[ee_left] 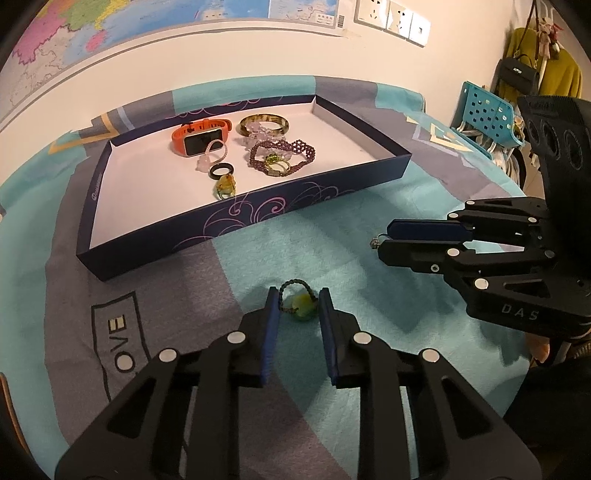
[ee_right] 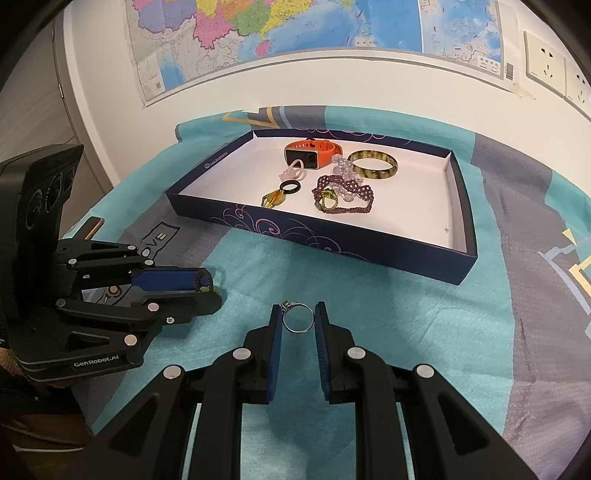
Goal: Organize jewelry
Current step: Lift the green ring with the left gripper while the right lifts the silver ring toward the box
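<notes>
My left gripper [ee_left: 298,302] is shut on a braided cord ring with a green bead [ee_left: 300,304], held above the cloth. My right gripper [ee_right: 298,318] is shut on a thin silver ring [ee_right: 297,318], its stone at the upper left. Each gripper shows in the other's view: the right gripper [ee_left: 384,240] with the silver ring [ee_left: 375,242] at its tip, and the left gripper [ee_right: 212,288] with the cord ring [ee_right: 204,282]. The dark blue tray [ee_left: 258,214] lies ahead, also in the right wrist view [ee_right: 332,240]. It holds an orange watch [ee_left: 201,137], a bangle [ee_left: 263,123] and purple bead bracelets [ee_left: 284,155].
A teal and grey patterned cloth [ee_left: 332,229] covers the table. The tray also holds a black ring [ee_left: 221,170], an amber pendant [ee_left: 224,186] and a pink ring [ee_left: 214,149]. A map [ee_right: 280,33] hangs on the wall behind. A blue plastic chair [ee_left: 487,110] stands at the right.
</notes>
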A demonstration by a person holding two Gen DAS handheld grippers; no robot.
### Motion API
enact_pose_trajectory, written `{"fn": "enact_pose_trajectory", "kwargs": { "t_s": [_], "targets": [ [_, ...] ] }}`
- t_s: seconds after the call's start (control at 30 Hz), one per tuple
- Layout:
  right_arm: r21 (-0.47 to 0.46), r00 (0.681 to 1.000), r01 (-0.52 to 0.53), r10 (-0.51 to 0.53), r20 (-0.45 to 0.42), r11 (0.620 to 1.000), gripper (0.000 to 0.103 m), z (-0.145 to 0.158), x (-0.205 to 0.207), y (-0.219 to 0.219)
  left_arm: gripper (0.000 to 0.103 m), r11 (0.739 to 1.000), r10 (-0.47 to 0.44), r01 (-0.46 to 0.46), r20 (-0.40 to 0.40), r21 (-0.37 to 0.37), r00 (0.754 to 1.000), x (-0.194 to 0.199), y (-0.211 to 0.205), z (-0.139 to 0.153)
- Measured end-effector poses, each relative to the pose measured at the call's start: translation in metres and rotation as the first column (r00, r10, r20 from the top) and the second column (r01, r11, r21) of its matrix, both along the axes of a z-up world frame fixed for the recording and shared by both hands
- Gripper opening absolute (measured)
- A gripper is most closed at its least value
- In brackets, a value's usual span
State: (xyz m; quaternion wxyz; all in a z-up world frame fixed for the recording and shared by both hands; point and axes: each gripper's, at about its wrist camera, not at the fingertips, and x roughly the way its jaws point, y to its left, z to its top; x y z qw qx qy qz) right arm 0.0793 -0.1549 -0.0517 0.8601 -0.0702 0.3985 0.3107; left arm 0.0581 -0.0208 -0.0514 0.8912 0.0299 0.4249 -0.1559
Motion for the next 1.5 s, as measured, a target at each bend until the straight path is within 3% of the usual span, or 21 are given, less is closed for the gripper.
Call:
{"fn": "enact_pose_trajectory", "kwargs": {
  "t_s": [0.77,1.5],
  "targets": [
    [0.015,1.0,-0.006,0.005,0.012,1.0,0.016,0.005,0.0,0.001,0.021,0.999,0.053,-0.052,0.059,-0.002,0.997,-0.009,0.008,0.014],
    [0.025,0.999,-0.015,0.013,0.049,1.0,0.016,0.018,0.002,0.009,0.021,0.994,0.101,-0.095,0.098,-0.062,0.99,-0.012,0.027,0.031]
  ]
}}
